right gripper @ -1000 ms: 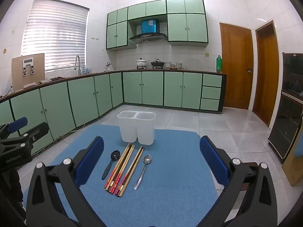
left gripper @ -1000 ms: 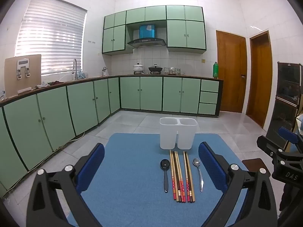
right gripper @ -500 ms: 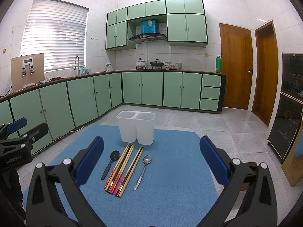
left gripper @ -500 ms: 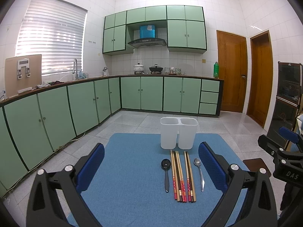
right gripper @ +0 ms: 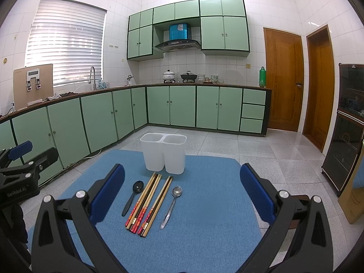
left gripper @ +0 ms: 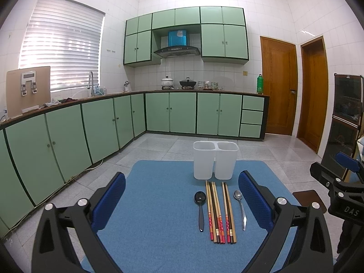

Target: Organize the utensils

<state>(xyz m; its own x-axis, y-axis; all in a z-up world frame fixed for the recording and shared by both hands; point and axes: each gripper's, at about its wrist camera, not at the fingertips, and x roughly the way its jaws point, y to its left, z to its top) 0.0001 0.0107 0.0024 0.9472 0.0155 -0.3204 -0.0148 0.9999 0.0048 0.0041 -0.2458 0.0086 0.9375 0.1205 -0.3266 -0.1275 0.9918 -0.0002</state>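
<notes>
A white two-compartment utensil holder (left gripper: 215, 160) (right gripper: 163, 155) stands upright near the far side of a blue mat (left gripper: 159, 204) (right gripper: 204, 204). In front of it lie a black spoon (left gripper: 200, 209) (right gripper: 133, 196), several wooden chopsticks with red ends (left gripper: 219, 213) (right gripper: 149, 202) and a metal spoon (left gripper: 240, 207) (right gripper: 171, 204), side by side. My left gripper (left gripper: 182, 204) hovers open over the mat, short of the utensils. My right gripper (right gripper: 182, 195) is open too, above the mat with the utensils between its fingers' lines of sight. Neither holds anything.
Green kitchen cabinets (left gripper: 91, 132) run along the left and back walls, wooden doors (left gripper: 278, 88) at the right. A dark glass-fronted cabinet (right gripper: 345, 136) stands at the right. The other gripper shows at each view's edge: right one (left gripper: 341, 195), left one (right gripper: 20, 175).
Both views have barely shifted; the utensils and holder lie as before. Both grippers stay open.
</notes>
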